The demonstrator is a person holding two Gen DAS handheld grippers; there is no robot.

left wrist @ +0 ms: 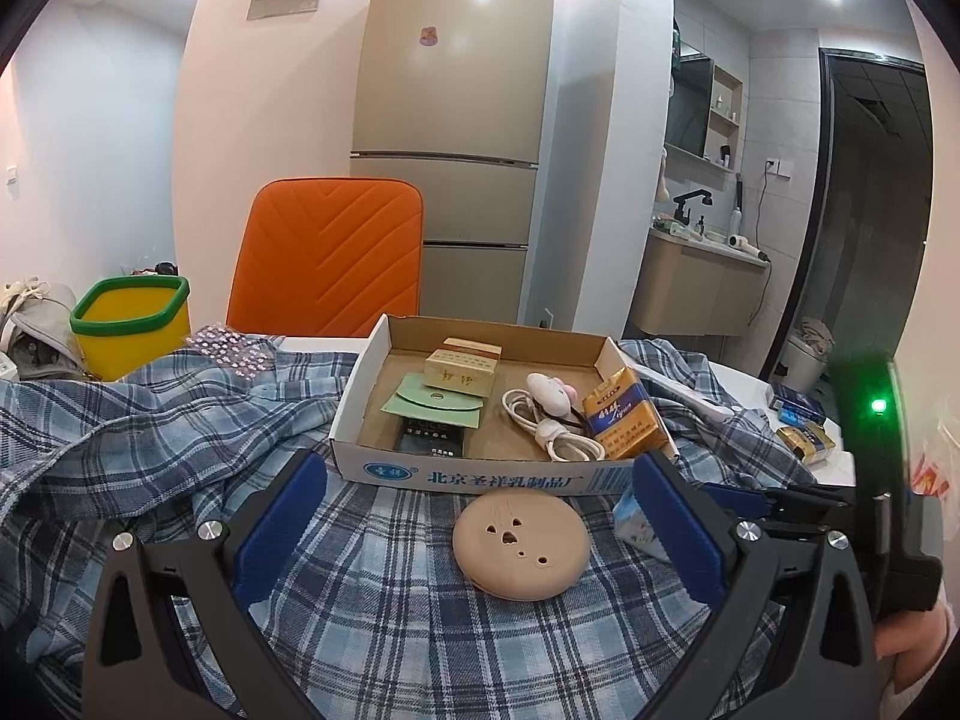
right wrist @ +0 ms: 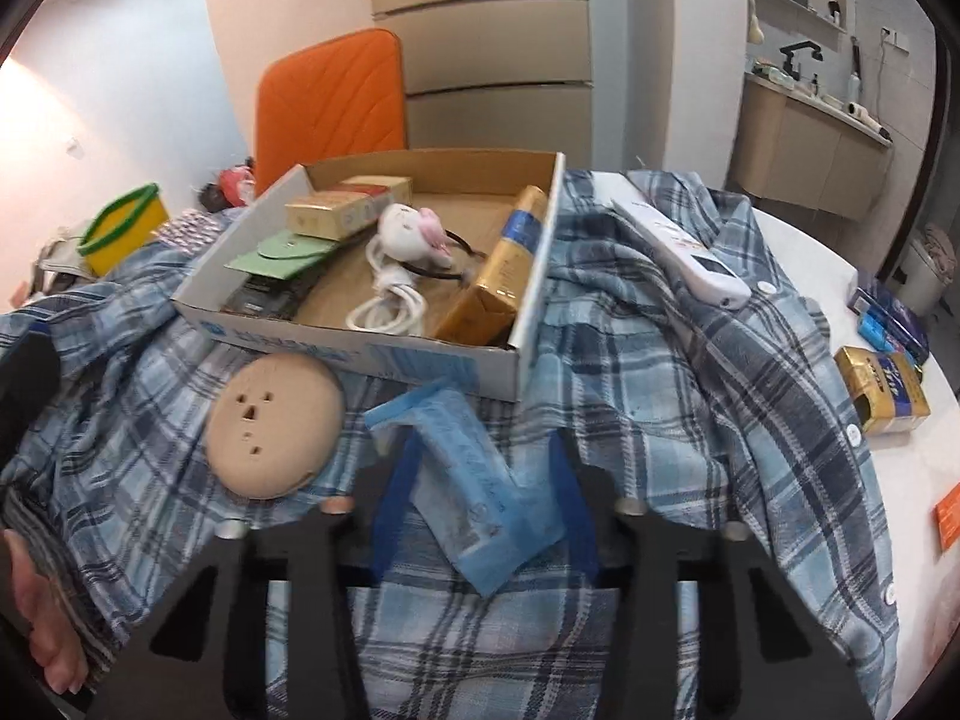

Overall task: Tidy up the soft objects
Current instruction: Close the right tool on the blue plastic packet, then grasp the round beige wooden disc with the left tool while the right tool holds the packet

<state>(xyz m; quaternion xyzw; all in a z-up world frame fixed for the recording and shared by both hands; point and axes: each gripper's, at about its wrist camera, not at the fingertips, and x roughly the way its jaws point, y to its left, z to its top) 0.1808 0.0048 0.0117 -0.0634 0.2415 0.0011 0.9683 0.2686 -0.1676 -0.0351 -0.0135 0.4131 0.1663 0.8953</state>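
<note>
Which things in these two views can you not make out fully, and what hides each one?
- Left wrist view: pale blue plastic packet, mostly behind the left gripper's blue finger.
- Both views: black flat device in the cardboard box, partly under the green paper sleeve.
- Right wrist view: right gripper blurred; whether its pads press the packet is unclear.

A lived-in home: a tall champagne-coloured refrigerator (left wrist: pixel 447 120) stands behind an orange padded chair (left wrist: pixel 327 255), a washbasin cabinet with a black tap (left wrist: pixel 690 204) sits in a side alcove, and a blue plaid shirt (left wrist: pixel 180 420) covers the table.
</note>
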